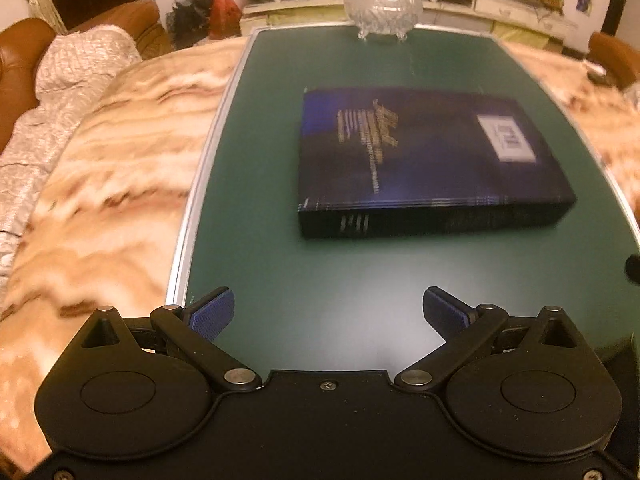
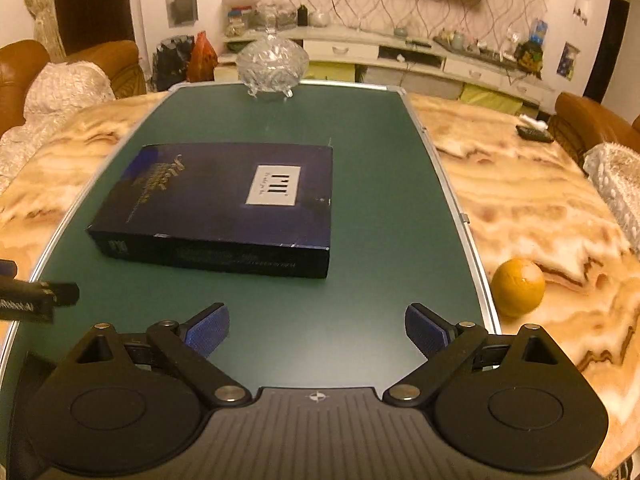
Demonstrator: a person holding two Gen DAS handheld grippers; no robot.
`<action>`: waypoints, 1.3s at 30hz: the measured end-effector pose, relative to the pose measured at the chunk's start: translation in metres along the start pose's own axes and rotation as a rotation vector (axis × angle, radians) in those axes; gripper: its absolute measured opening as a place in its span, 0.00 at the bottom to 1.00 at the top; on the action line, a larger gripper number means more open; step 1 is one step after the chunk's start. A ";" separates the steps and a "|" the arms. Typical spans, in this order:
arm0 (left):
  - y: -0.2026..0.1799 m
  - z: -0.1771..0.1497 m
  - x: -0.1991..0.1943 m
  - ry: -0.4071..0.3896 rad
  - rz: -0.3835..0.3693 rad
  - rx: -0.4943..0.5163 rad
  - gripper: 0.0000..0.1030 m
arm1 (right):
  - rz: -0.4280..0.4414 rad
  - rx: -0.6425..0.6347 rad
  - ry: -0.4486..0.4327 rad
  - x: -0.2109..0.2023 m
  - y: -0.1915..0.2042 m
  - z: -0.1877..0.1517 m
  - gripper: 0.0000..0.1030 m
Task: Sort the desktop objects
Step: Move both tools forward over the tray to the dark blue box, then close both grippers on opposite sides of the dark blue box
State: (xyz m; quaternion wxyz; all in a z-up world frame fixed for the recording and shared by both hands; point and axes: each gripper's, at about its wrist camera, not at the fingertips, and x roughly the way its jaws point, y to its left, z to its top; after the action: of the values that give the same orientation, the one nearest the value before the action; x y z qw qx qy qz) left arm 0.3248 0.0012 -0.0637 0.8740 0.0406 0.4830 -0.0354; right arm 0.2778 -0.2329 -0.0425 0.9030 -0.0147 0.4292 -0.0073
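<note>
A dark blue flat box (image 1: 420, 160) with a white label lies on the green board (image 1: 280, 272); it also shows in the right wrist view (image 2: 224, 204). A lidded crystal bowl (image 1: 382, 4) stands at the board's far edge, also in the right wrist view (image 2: 272, 64). An orange ball (image 2: 518, 286) rests on the marble table just right of the board. My left gripper (image 1: 328, 312) is open and empty, near of the box. My right gripper (image 2: 316, 330) is open and empty, near of the box. The left gripper's side (image 2: 36, 298) shows at the left edge.
The green board (image 2: 380, 140) has a metal rim and lies on a marble-patterned table (image 2: 520, 184). A remote (image 2: 534, 134) lies at the table's far right. Brown sofas with pale covers (image 1: 80, 64) flank the table. A cabinet with clutter stands behind.
</note>
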 end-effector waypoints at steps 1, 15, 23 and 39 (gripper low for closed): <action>0.001 0.006 0.004 -0.002 0.002 -0.003 0.99 | 0.007 0.002 0.000 0.004 -0.001 0.004 0.95; 0.013 0.064 0.061 0.018 -0.087 -0.010 0.99 | 0.155 0.049 0.013 0.069 -0.016 0.050 0.95; 0.031 0.074 0.090 0.062 -0.180 -0.079 0.99 | 0.267 0.132 0.057 0.110 -0.038 0.064 0.87; 0.051 0.088 0.128 0.114 -0.354 -0.138 0.98 | 0.414 0.255 0.128 0.164 -0.059 0.075 0.72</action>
State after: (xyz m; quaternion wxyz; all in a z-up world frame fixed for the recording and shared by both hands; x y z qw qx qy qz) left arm 0.4719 0.0402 -0.1238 0.8262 -0.1032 0.5324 -0.1528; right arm 0.4394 -0.2944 -0.1209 0.8509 0.1882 0.4749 0.1225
